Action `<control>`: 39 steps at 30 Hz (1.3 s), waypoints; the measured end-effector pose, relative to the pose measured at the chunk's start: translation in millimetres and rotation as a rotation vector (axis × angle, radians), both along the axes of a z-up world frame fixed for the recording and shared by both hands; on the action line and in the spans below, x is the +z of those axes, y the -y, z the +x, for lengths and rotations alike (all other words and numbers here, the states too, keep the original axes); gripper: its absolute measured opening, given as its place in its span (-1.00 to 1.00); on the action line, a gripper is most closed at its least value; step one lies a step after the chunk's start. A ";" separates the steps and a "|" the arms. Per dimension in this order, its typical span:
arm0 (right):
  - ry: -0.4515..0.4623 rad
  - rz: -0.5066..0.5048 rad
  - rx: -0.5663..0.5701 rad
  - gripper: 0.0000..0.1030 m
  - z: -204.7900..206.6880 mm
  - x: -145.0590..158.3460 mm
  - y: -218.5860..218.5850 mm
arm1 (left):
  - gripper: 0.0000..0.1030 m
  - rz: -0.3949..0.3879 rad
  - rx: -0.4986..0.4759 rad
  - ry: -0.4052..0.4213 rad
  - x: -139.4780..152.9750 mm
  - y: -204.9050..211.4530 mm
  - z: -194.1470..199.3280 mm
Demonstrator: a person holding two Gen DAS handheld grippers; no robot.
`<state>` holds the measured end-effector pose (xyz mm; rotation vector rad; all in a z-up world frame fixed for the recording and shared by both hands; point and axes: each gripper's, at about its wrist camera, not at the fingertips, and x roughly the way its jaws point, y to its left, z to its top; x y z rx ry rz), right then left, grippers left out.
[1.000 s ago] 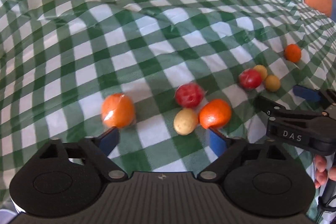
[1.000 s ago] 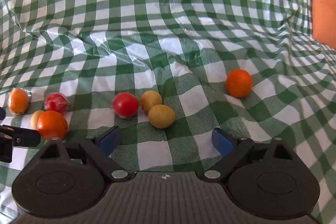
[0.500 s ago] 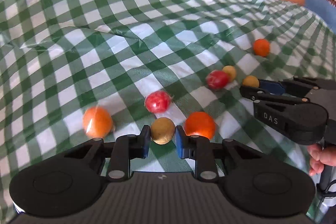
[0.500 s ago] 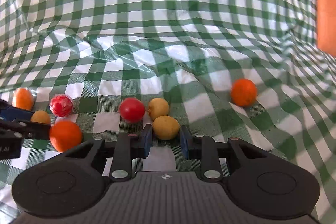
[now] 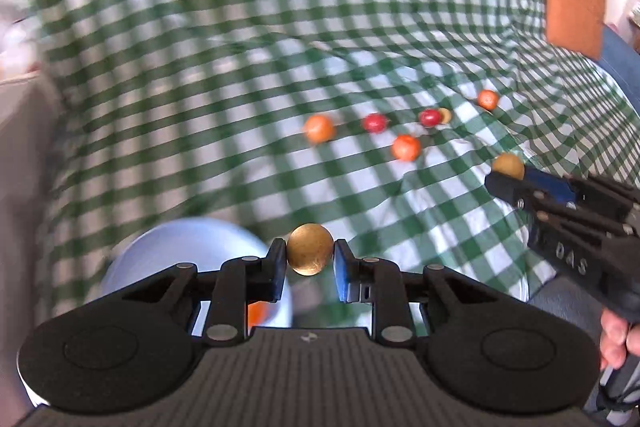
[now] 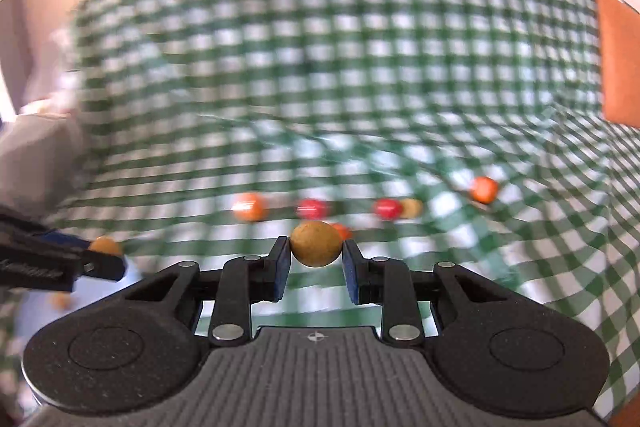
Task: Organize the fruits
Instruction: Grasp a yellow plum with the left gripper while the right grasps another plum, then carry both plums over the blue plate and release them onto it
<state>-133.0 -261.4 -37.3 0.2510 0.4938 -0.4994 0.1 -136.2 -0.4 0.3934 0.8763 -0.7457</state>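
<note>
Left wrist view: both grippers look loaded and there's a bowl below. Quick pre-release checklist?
1. Left gripper clamped on its yellow fruit: ok.
2. Right gripper clamped on second yellow fruit: ok.
3. Left fruit centred over the pale blue bowl: not ok, it sits at the bowl's right edge.
4. Bowl has room: cannot tell, blurred; one orange fruit shows inside.
5. Grippers apart from each other: ok.
6. Motion settled: not ok, both views smeared.

Left gripper (image 5: 310,259) clamped, right gripper (image 6: 316,257) clamped
</note>
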 end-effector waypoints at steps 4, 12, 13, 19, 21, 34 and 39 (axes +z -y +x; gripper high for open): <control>0.024 0.039 0.120 -0.43 -6.6 25.5 -60.2 | -0.46 -0.003 0.089 0.034 23.8 -66.0 -17.1; 0.021 0.033 0.312 -0.43 -17.9 54.5 -164.7 | -0.46 -0.024 0.208 0.052 35.0 -166.1 -44.5; 0.015 0.028 0.327 -0.43 -19.2 55.0 -174.7 | -0.46 -0.028 0.215 0.049 34.1 -174.5 -46.9; -0.031 -0.025 0.378 -0.43 -24.3 55.0 -216.2 | -0.46 -0.071 0.241 0.044 35.9 -203.9 -54.8; -0.031 -0.048 0.378 -0.43 -25.3 58.1 -222.4 | -0.46 -0.090 0.240 0.050 39.0 -208.9 -56.9; -0.041 -0.073 0.376 -0.43 -25.2 56.4 -227.0 | -0.46 -0.120 0.246 0.050 40.1 -209.3 -58.6; -0.052 -0.053 0.373 -0.43 -22.3 52.8 -222.2 | -0.46 -0.112 0.250 0.036 37.4 -204.3 -51.1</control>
